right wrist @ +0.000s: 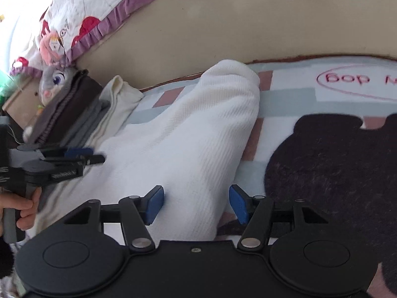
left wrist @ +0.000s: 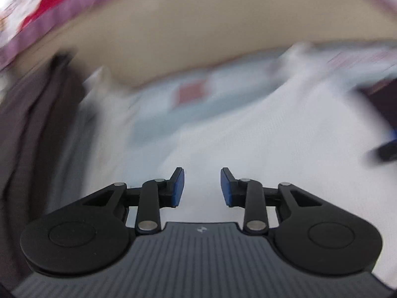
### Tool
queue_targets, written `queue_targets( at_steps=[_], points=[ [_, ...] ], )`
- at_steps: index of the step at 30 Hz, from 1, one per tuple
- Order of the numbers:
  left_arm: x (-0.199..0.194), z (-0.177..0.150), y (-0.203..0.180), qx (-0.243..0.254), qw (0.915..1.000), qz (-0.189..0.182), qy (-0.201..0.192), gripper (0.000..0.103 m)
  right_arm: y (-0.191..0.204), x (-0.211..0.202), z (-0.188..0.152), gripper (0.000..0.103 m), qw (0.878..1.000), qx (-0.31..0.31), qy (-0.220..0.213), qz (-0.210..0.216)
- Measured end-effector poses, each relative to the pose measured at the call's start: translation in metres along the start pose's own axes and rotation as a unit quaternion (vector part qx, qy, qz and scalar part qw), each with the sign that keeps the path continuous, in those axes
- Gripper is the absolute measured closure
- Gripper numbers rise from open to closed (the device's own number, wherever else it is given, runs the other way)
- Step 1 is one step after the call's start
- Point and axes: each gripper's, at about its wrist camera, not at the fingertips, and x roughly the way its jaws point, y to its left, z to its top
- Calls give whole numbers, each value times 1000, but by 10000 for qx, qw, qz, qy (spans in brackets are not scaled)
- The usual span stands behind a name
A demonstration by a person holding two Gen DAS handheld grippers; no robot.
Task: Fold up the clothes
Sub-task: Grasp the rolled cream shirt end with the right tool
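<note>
A white ribbed garment (right wrist: 188, 139) lies spread on a patterned blanket (right wrist: 285, 99), one sleeve reaching toward the far edge. My right gripper (right wrist: 196, 203) is open just above the garment's near edge, blue pads apart with the cloth between and below them. My left gripper (right wrist: 82, 156) shows at the left of the right wrist view, held by a hand (right wrist: 24, 211), over the garment's left side. In the blurred left wrist view the left gripper (left wrist: 202, 186) is open above the white garment (left wrist: 248, 134), nothing held. A blurred dark and blue shape at that view's right edge is the right gripper (left wrist: 384, 146).
Folded dark and grey clothes (right wrist: 69, 109) and a cream piece (right wrist: 119, 94) are stacked at the left. Plush toys (right wrist: 53, 79) and a quilt with a purple frill (right wrist: 104, 12) lie beyond. A dark fuzzy patch (right wrist: 335, 168) of the blanket is on the right. A beige surface (right wrist: 248, 24) lies behind.
</note>
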Motion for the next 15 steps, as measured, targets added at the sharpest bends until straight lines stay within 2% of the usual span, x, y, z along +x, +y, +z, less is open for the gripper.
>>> queue_targets(
  at_steps=[1, 3, 6, 9, 11, 13, 15],
  points=[
    [-3, 5, -4, -20, 9990, -422, -115, 68, -2, 3, 0, 39, 10000, 68, 21, 4],
    [10, 15, -14, -42, 9959, -885, 164, 69, -7, 8, -1, 39, 9998, 204, 62, 12],
    [45, 21, -21, -158, 9923, -1054, 626, 69, -8, 8, -2, 38, 9996, 264, 120, 65],
    [79, 24, -15, -436, 9922, -778, 871, 69, -9, 8, -4, 38, 9993, 293, 178, 127],
    [93, 26, -10, -461, 9944, -412, 862, 68, -9, 7, -6, 38, 9991, 312, 216, 168],
    [100, 30, -6, -476, 9953, -273, 795, 68, -11, 7, -8, 38, 9985, 406, 266, 236],
    [100, 34, -5, -403, 9964, 34, 749, 68, -14, 6, -11, 38, 9974, 535, 365, 313]
  ],
)
